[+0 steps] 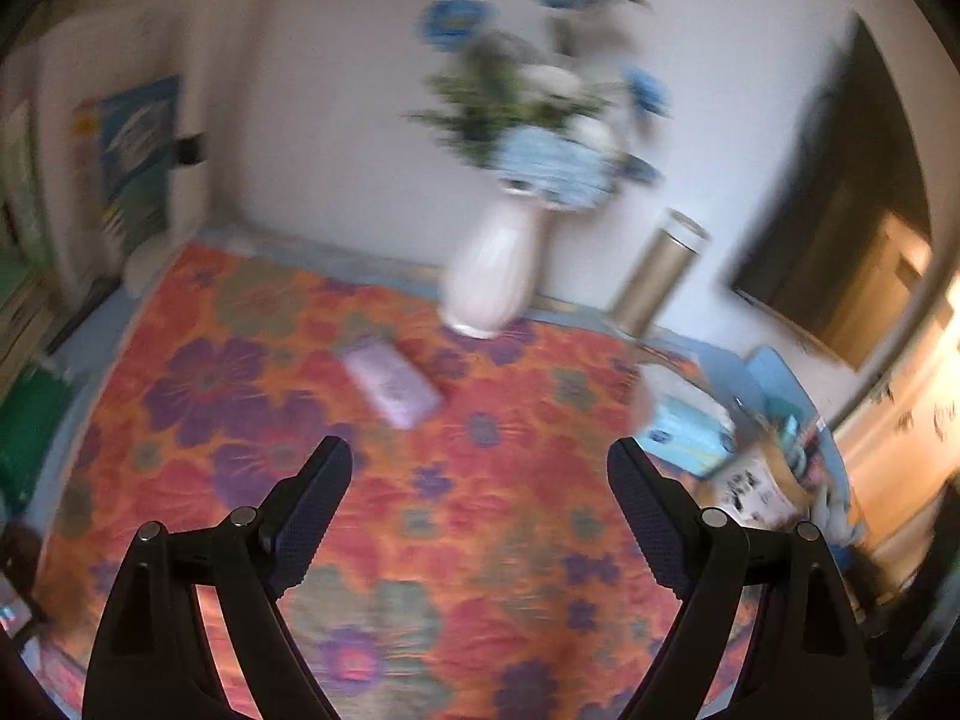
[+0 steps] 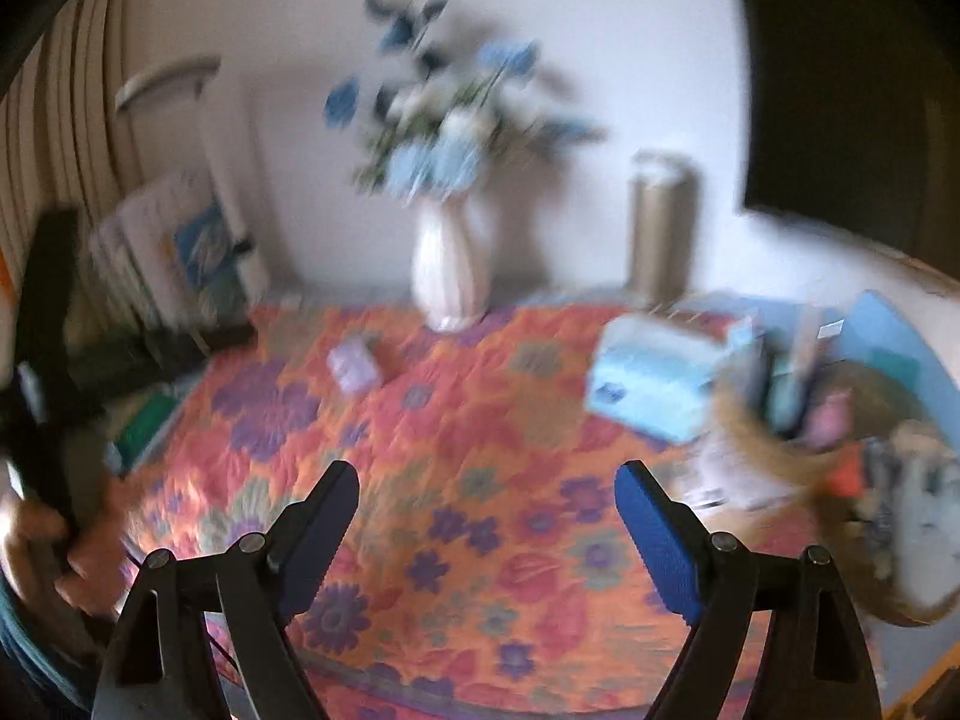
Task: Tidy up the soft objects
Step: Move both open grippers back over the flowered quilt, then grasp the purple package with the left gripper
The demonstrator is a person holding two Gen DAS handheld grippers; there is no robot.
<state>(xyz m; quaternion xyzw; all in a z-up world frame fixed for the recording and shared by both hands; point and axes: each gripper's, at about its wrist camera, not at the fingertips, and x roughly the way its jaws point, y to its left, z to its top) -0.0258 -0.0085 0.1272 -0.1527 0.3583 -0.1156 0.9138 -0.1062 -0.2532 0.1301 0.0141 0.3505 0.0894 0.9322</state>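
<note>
Room: pale wall behind, dark panel point(image 1: 840, 228) at right, both views motion-blurred.

Surface: floral quilted cloth point(image 1: 456, 516) in orange, pink and purple, spread flat.

White vase point(image 1: 495, 276) of blue and white flowers, upright at the far edge by the wall.

Gold cylinder point(image 1: 657, 273) beside the vase, to its right.

Woven basket point(image 2: 840, 480) at right, holding blurred soft items.

Light-blue packet point(image 2: 654, 384) just left of the basket.

Lilac packet point(image 1: 393, 384) lying on the cloth, near the vase.

Left gripper point(image 1: 480, 516): jaws spread wide, holding nothing.

Right gripper point(image 2: 486, 534): jaws spread wide, holding nothing.

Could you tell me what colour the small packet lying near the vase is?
Pale lilac packet, clearest in the left wrist view.
</note>
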